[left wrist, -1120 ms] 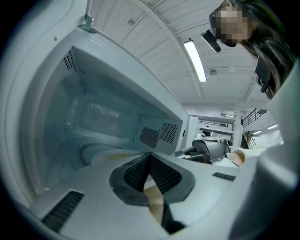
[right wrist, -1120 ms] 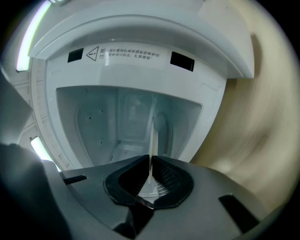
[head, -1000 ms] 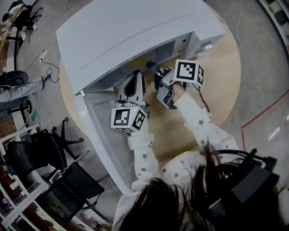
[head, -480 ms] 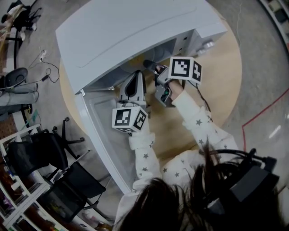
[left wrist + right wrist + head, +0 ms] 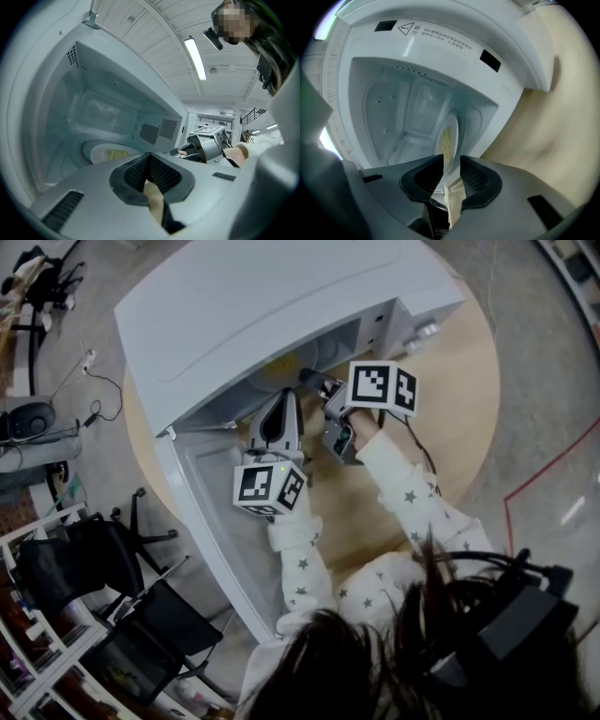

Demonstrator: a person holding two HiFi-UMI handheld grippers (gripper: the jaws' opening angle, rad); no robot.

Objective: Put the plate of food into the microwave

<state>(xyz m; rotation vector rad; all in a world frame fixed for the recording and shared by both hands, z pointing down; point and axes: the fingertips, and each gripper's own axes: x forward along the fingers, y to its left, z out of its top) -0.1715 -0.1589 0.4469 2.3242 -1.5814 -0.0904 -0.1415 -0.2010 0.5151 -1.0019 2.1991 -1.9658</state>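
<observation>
A white plate of yellow food [image 5: 448,138] shows edge-on in the right gripper view, its rim between the jaws of my right gripper [image 5: 451,165], which is shut on it. The plate is inside the cavity of the white microwave [image 5: 272,306]. In the head view my right gripper [image 5: 311,380] reaches into the opening, and the microwave's top hides the plate. My left gripper [image 5: 284,395] points at the opening from the front, shut and empty. In the left gripper view the plate [image 5: 111,153] lies low over the cavity floor, beyond my shut left gripper [image 5: 150,157].
The microwave door [image 5: 216,512] hangs open to the lower left, beside my left arm. The microwave stands on a round wooden table [image 5: 469,399]. Chairs [image 5: 141,615] and shelving stand on the floor at the lower left.
My right gripper has moved a little up and left, deeper into the microwave opening with the plate. My left gripper has stayed in place.
</observation>
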